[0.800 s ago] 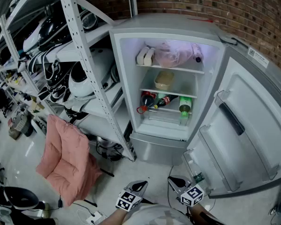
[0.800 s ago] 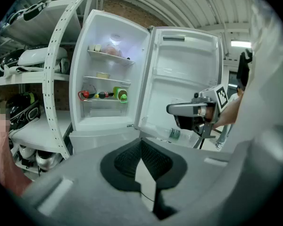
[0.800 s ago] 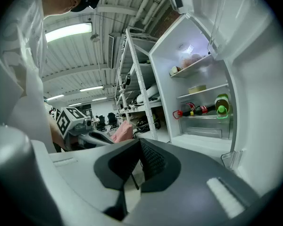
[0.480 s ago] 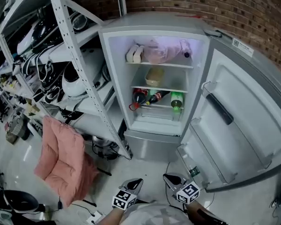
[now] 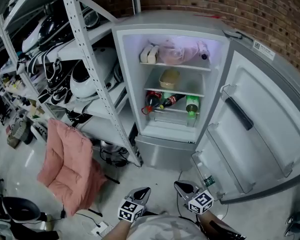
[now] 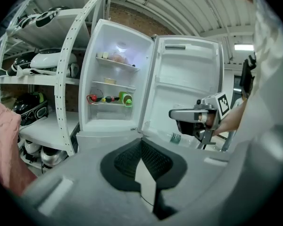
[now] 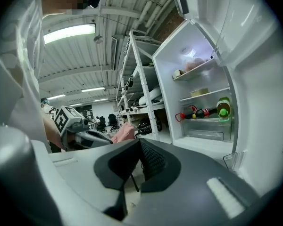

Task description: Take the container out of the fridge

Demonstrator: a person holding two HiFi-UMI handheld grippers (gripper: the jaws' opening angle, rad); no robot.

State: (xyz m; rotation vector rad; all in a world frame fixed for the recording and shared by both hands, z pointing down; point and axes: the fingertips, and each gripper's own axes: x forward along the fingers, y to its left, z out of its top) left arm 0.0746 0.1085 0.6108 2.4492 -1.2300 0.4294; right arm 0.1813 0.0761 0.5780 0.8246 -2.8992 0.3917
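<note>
The fridge (image 5: 140, 84) stands open in front of me, lit inside. A tan lidded container (image 5: 169, 78) sits on its middle shelf; it also shows as the container (image 6: 109, 81) in the left gripper view and the container (image 7: 199, 92) in the right gripper view. My left gripper (image 5: 141, 193) and right gripper (image 5: 184, 187) hang low near my body, well short of the fridge. In the left gripper's (image 6: 141, 147) own view the jaws meet at the tips, empty. The right gripper's (image 7: 140, 147) jaws meet the same way, holding nothing.
Bagged food (image 5: 177, 54) fills the top shelf. Bottles (image 5: 162, 102) and a green bottle (image 5: 192, 105) lie on the lower shelf. The door (image 5: 260, 119) swings out to the right with a water bottle (image 5: 207, 176) in its bin. Metal racks (image 5: 85, 69) and a pink cushion (image 5: 67, 164) stand left.
The head view swayed a little sideways and back. Both grippers stay low by my body and shut; the container has not moved.
</note>
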